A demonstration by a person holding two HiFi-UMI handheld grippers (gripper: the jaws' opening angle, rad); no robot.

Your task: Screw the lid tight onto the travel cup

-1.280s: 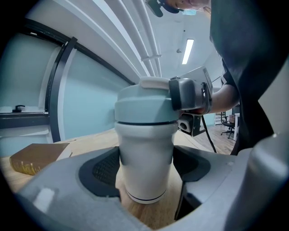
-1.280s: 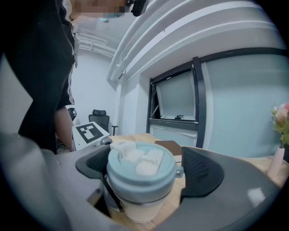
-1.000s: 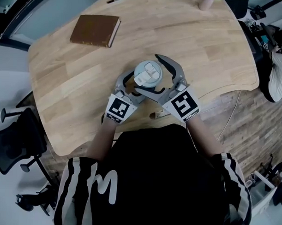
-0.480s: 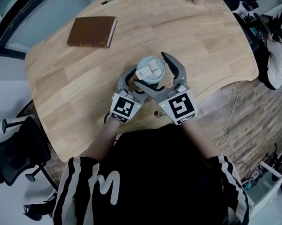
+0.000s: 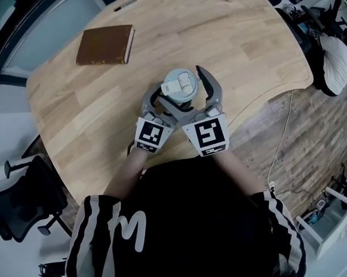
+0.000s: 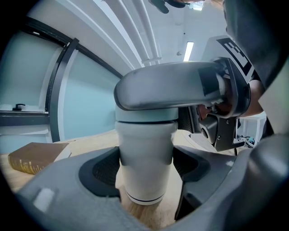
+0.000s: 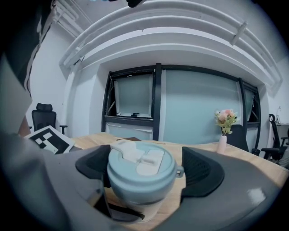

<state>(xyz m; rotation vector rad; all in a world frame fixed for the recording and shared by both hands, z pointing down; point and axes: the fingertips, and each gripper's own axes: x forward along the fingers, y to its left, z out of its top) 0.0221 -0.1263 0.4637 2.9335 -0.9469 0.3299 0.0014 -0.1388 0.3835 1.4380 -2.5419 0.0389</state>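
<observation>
A travel cup (image 5: 180, 84) stands upright on the wooden table (image 5: 245, 47), just in front of the person. Its body (image 6: 145, 158) is white and its light blue lid (image 7: 141, 168) has a white flip tab. My left gripper (image 6: 145, 173) is shut on the cup's body low down, with a pad pressed on each side. My right gripper (image 7: 142, 173) is shut on the lid, one level higher. In the head view the right gripper (image 5: 182, 85) crosses over the left gripper (image 5: 165, 99), and the two marker cubes sit side by side.
A brown book (image 5: 104, 44) lies at the table's far left and also shows as the book (image 6: 36, 158) in the left gripper view. A pen (image 5: 126, 3) lies at the far edge. A small vase of flowers (image 7: 224, 131) stands at the back right. An office chair (image 5: 20, 206) is on the floor at the left.
My right gripper has swung round the cup toward the person, its marker cube sliding left beside the left one, and its jaws have drawn in on the lid. The left gripper keeps hold.
</observation>
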